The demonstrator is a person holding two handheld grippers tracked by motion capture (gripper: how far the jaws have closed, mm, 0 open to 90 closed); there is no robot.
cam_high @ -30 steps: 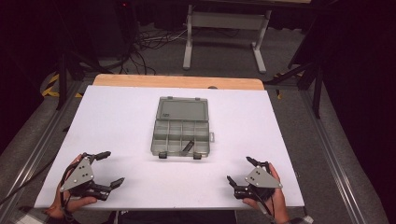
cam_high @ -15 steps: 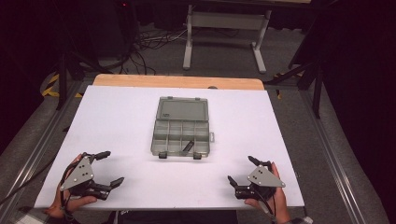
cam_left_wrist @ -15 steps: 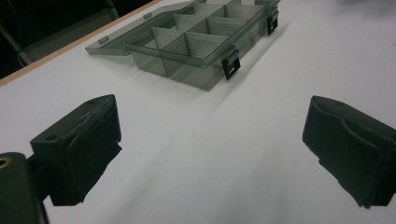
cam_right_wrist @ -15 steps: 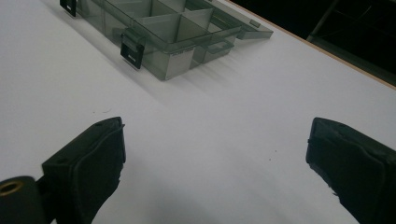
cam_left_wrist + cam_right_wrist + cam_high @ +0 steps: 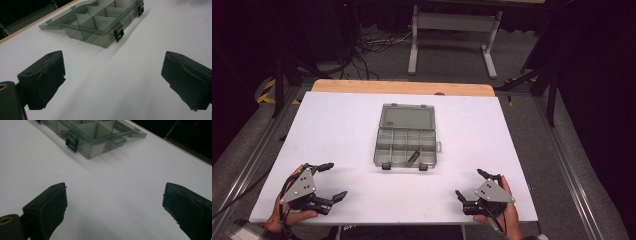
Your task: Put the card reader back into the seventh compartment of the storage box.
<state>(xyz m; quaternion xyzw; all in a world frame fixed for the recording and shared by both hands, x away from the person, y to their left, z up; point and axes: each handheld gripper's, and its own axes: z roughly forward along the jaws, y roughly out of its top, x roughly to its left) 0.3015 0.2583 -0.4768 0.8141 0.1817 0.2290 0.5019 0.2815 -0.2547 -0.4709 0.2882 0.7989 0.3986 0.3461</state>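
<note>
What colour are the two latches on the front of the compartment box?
Black, on a smoky grey see-through box. The latches show best in the left gripper view.

Compartment box (image 5: 406,141) sits mid-surface (image 5: 337,130) toward the far edge, lid laid open behind it, left tongs (image 5: 330,180) near the near-left corner, right tongs (image 5: 469,184) near the near-right corner, both well apart from it.

I'm working in what looks like a lab or recording studio: a white tabletop (image 5: 337,130) with a wooden strip (image 5: 402,87) along its far edge stands on a grey floor (image 5: 522,65), ringed by blackness. Beyond the far edge I see loose cables (image 5: 372,42) and a grey metal stand (image 5: 452,30). Yellow-black hazard tape (image 5: 267,92) marks the floor off the far left corner, I think.
</note>
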